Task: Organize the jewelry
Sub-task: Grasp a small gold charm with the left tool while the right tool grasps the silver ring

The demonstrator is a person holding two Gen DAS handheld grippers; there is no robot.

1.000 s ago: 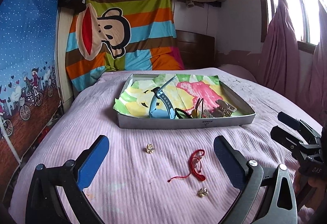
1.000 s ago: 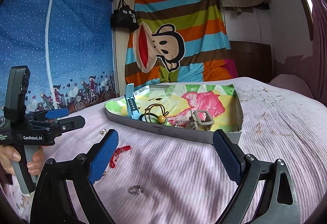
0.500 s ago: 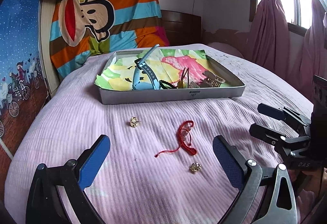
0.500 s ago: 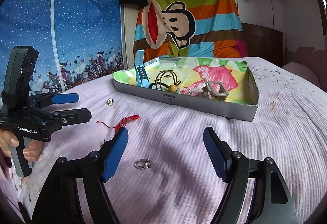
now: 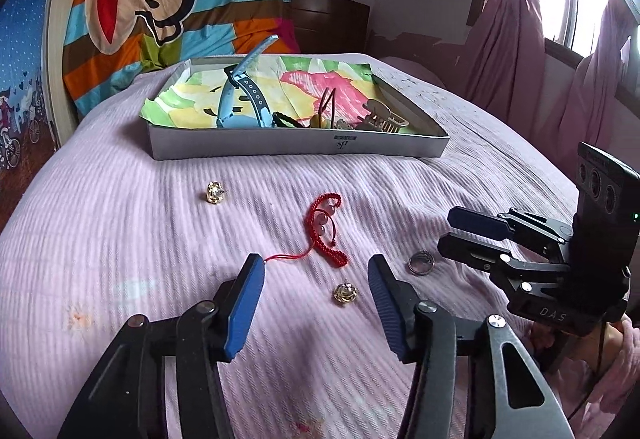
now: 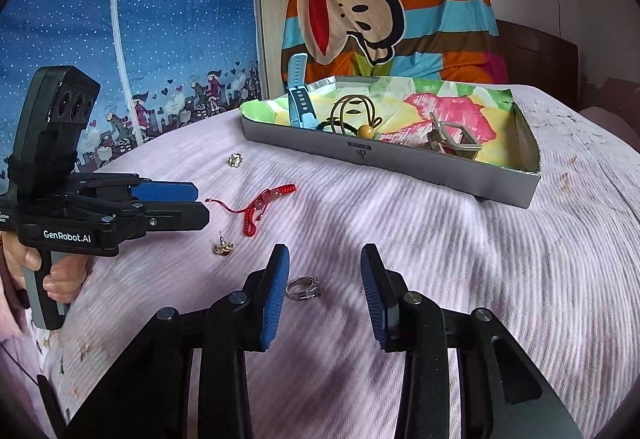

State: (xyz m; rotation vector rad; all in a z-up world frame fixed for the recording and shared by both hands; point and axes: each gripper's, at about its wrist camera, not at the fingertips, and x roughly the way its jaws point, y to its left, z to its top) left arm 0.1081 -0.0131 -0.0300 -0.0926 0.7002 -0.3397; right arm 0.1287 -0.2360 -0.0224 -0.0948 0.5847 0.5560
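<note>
On the pink bedspread lie a red cord bracelet (image 5: 326, 231) (image 6: 260, 205), two gold earrings (image 5: 345, 294) (image 5: 214, 192) and a silver ring (image 5: 420, 263) (image 6: 303, 287). My left gripper (image 5: 316, 271) (image 6: 194, 203) is open low over the bed, the nearer gold earring (image 6: 223, 247) lying between its fingers. My right gripper (image 6: 324, 279) (image 5: 452, 229) is open too, with the ring between its fingertips near the left one. Nothing is held. A grey tray (image 5: 300, 147) (image 6: 384, 159) at the back holds a blue watch strap (image 5: 240, 99), hair ties and a clip.
A striped monkey cloth (image 5: 168, 3) hangs behind the tray, with a blue patterned wardrobe cover (image 6: 120, 39) at the left. Pink curtains (image 5: 520, 51) and a window are at the right. A hand (image 6: 52, 279) grips the left tool's handle.
Both grippers have dropped toward the bed and moved forward, and their jaws have narrowed. The ring now lies between the right fingers and the earring between the left ones.
</note>
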